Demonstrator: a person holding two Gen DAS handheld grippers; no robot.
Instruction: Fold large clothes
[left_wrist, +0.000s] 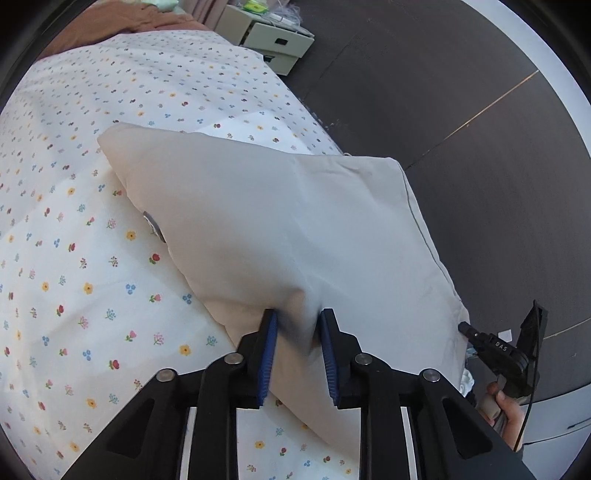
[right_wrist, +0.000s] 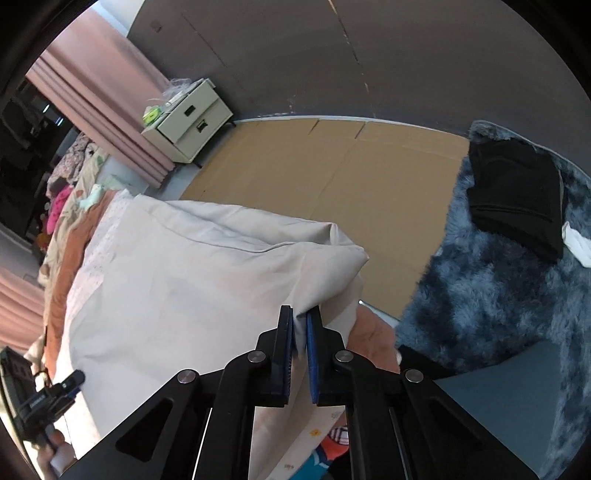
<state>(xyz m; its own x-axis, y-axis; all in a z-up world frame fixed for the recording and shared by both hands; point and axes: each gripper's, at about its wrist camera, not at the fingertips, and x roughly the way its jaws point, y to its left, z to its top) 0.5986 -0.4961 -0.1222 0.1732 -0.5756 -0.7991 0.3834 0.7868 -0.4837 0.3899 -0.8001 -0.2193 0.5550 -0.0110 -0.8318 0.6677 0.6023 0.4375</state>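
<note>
A large beige garment (left_wrist: 280, 221) lies partly folded on a bed with a flowered white sheet (left_wrist: 74, 258). My left gripper (left_wrist: 298, 326) is at its near edge, and its blue pads pinch a bunched fold of the cloth. In the right wrist view the same beige garment (right_wrist: 184, 277) hangs over the bed's side. My right gripper (right_wrist: 300, 319) is shut on its lower corner, with a thin edge of cloth between the pads. A hand holds each tool: the right gripper (left_wrist: 466, 328) shows in the left view, and the left gripper (right_wrist: 75, 377) in the right view.
A cream nightstand (right_wrist: 188, 122) with drawers stands by pink curtains (right_wrist: 99, 103). Flat cardboard (right_wrist: 351, 184) covers the floor beside the bed. A shaggy blue rug (right_wrist: 498, 295) bears a black folded garment (right_wrist: 517, 199). A brown blanket (left_wrist: 110, 26) lies at the bed's far end.
</note>
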